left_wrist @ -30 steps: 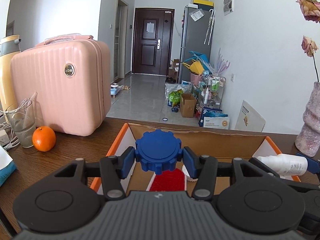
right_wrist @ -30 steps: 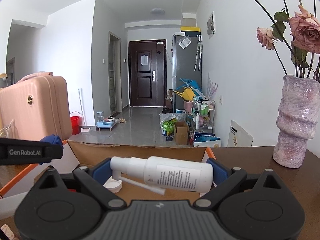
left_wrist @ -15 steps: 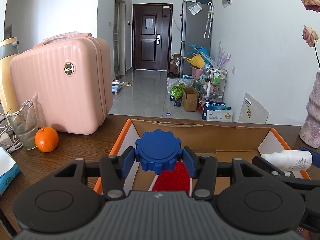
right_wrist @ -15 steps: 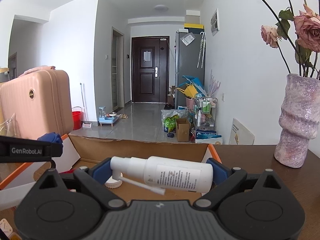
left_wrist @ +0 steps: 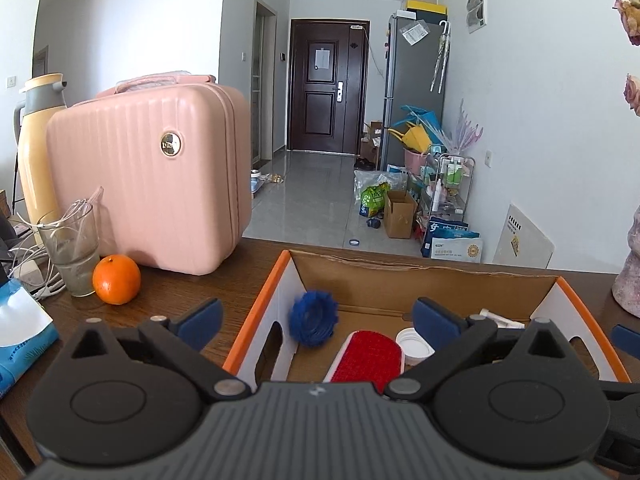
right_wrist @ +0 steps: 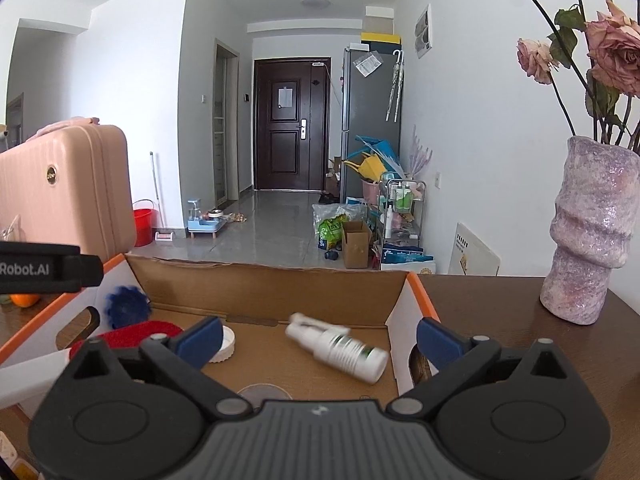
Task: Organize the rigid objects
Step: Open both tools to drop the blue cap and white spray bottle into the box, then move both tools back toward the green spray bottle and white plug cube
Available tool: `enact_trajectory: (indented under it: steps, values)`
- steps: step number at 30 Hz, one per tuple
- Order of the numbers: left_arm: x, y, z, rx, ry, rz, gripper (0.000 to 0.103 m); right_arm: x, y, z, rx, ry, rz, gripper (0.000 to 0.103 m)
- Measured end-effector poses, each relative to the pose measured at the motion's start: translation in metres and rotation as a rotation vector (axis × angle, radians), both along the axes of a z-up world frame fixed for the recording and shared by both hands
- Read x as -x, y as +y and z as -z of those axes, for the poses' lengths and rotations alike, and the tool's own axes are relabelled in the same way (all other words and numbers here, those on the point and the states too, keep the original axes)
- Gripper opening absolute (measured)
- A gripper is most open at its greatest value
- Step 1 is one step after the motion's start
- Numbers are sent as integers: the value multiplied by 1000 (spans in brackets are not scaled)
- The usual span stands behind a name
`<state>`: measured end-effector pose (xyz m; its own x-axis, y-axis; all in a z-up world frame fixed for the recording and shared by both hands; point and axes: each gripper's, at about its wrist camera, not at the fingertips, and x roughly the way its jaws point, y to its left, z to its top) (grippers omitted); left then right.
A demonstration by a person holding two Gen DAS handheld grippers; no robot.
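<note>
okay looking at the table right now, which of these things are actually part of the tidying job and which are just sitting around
Part of the job:
- cardboard box
- blue gear, blurred, inside the box
- white spray bottle, blurred, inside the box
- red brush and white cap in the box
- left hand-held gripper and right hand-held gripper, jaws just opened, nothing between them

Just lying about:
- pink case
- orange
- glass
- yellow flask
- vase

We count: box 1 | blue gear 1 | spray bottle 1 | red brush 1 | white cap 1 | orange 1
</note>
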<state>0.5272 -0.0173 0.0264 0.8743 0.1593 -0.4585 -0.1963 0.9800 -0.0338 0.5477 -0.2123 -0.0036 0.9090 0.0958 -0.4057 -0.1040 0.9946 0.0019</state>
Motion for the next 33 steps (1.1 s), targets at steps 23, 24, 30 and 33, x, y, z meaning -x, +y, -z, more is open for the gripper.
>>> enact_trajectory:
  steps: [23, 24, 30, 33]
  values:
    - [12, 1, -3, -3, -11, 8, 103, 15, 2, -4, -12, -21, 6, 103]
    - [13, 1, -3, -2, -14, 7, 103, 16, 2, -4, -13, -24, 5, 103]
    - [27, 6, -6, -5, -31, 8, 103, 31, -1, -7, -24, -45, -1, 103]
    - [37, 7, -7, -11, -48, 20, 103, 38, -3, -8, -32, -54, -1, 103]
